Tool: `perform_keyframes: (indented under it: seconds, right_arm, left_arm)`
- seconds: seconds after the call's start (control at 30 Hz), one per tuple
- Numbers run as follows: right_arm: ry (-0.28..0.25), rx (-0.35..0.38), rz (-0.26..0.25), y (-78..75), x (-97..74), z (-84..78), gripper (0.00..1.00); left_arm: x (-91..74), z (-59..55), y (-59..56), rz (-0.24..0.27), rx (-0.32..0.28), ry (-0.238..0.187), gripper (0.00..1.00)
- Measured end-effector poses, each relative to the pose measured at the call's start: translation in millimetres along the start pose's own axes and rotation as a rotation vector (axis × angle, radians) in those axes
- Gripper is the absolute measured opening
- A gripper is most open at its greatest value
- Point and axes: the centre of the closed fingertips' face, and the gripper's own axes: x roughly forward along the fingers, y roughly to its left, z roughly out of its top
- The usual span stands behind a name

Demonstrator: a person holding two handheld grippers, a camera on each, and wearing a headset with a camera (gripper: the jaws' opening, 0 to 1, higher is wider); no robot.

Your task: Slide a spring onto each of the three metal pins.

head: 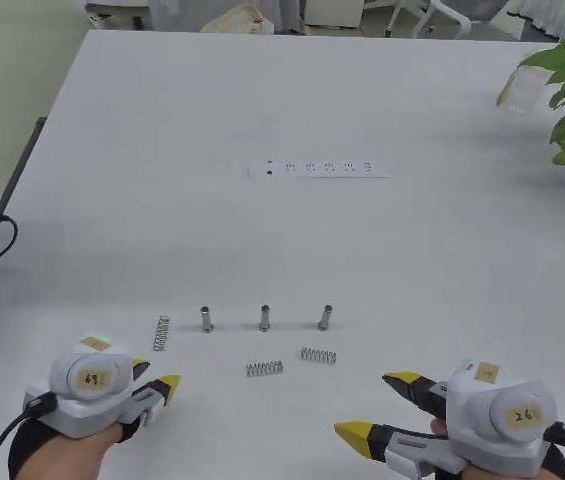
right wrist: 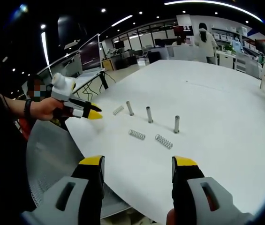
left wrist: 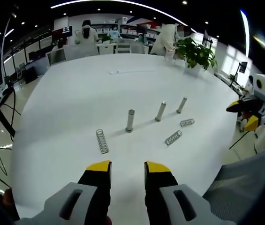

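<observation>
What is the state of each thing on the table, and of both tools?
Three silver metal pins: upright, bare.
Three small steel coil springs: lying loose on white table.
Left yellow-tipped tool: open, empty.
Right yellow-tipped tool: open, empty.

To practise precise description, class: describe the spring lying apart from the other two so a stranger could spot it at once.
On the white table, find the row of three upright metal pins near the person. The spring lies just left of that row, by the left gripper. The other two springs lie crosswise in front of the pins; this one points lengthwise away.
</observation>
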Motion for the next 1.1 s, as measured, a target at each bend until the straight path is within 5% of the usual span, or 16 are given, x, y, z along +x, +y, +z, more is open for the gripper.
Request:
perform_keyframes:
  seconds: [0.73, 1.1]
  right_arm:
    - [0.004, -0.019, 0.027, 4.6, 8.5, 2.7, 0.57]
    - [0.003, -0.031, 0.037, 6.6, 10.1, 6.2, 0.57]
  left_arm:
    - [-33.3, -2.9, 14.3, 0.024, -0.021, -0.085, 0.38]
    - [-34.0, -6.7, 19.8, 0.043, -0.035, -0.074, 0.39]
